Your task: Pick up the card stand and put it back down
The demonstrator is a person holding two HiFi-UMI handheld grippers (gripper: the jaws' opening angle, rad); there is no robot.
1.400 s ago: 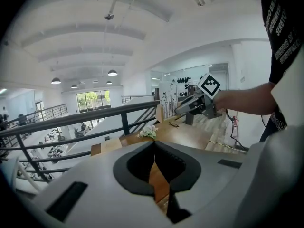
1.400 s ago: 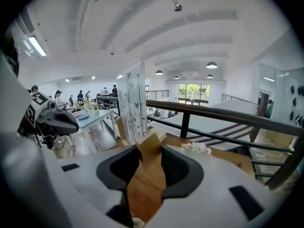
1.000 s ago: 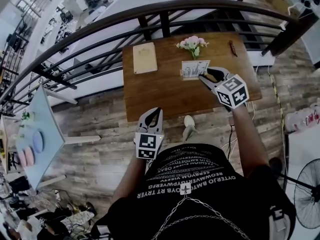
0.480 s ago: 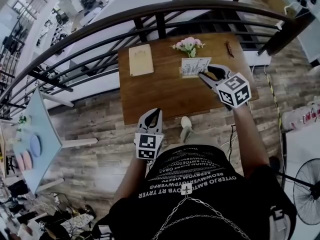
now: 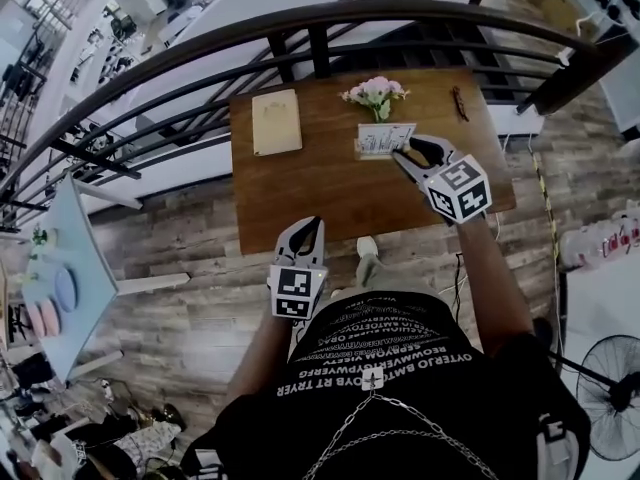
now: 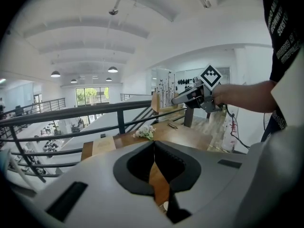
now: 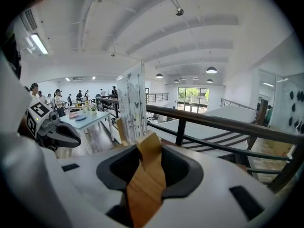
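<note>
The card stand [image 5: 385, 140] is a white printed card upright in a wooden base. My right gripper [image 5: 400, 153] is shut on that base. In the right gripper view the wooden base [image 7: 146, 175] fills the gap between the jaws and the card [image 7: 130, 103] rises just beyond them. The left gripper view shows the right gripper [image 6: 190, 95] holding the stand [image 6: 155, 101] in the air above the wooden table [image 5: 320, 188]. My left gripper [image 5: 308, 226] hangs off the table's near edge, shut with nothing in it.
On the table are a bunch of pale flowers [image 5: 375, 93], a tan notepad [image 5: 276, 122] at the back left and a small dark object [image 5: 459, 101] at the back right. A dark metal railing [image 5: 330, 18] runs right behind the table. A light blue table [image 5: 75, 268] stands to the left.
The right gripper has kept its hold on the card stand and drawn slightly nearer. The head view has drifted a little. The left gripper has not moved.
</note>
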